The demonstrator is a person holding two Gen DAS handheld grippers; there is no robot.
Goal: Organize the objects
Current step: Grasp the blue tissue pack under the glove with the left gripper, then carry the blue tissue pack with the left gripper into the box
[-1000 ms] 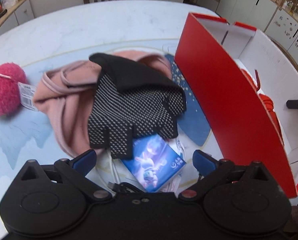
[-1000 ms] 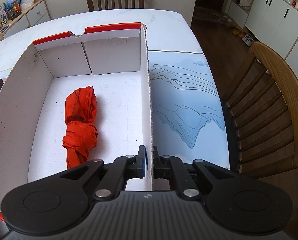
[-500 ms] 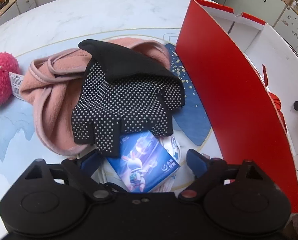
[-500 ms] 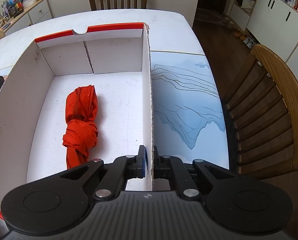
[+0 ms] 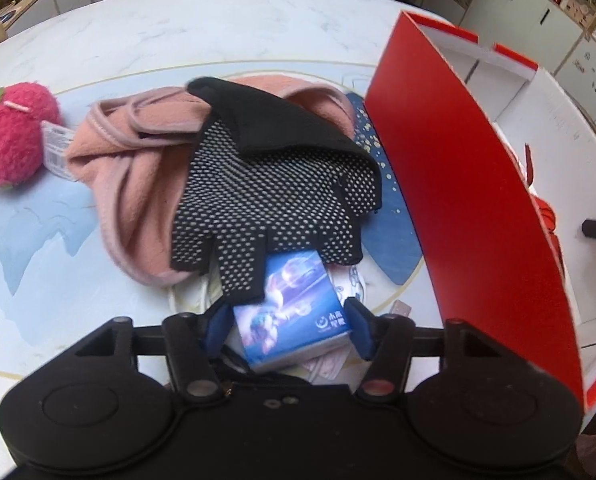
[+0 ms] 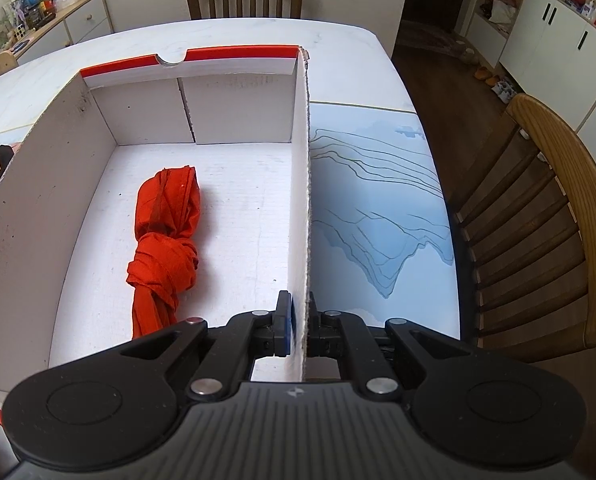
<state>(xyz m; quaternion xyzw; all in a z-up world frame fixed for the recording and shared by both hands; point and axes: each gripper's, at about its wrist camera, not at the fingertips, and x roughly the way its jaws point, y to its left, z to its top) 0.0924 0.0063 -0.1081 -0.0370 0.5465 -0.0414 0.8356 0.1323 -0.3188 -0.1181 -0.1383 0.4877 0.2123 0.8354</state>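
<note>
Your left claw (image 5: 285, 326) has just been closing, and the small blue box (image 5: 293, 308) with the cartoon astronaut print now sits between its blue pads. The right pad looks to be at the box's edge and the left pad at or just beside its other edge, but you cannot tell from this view whether they press on it. Just ahead of the claw, a black dotted glove (image 5: 273, 196) overlaps the far end of the box and drapes over a pink fleece garment (image 5: 137, 176). Further ahead and to the left lies a pink plush strawberry (image 5: 11, 132) on the bench (image 5: 177, 36). To the claw's right stands the red outer wall of the cardboard box (image 5: 470, 200).

Your right claw (image 6: 301, 322) is clamped tight on the right-hand wall of that cardboard box (image 6: 302, 184), one pad inside and one outside. Ahead and to its left, a knotted orange cloth (image 6: 165, 244) lies on the box floor.
</note>
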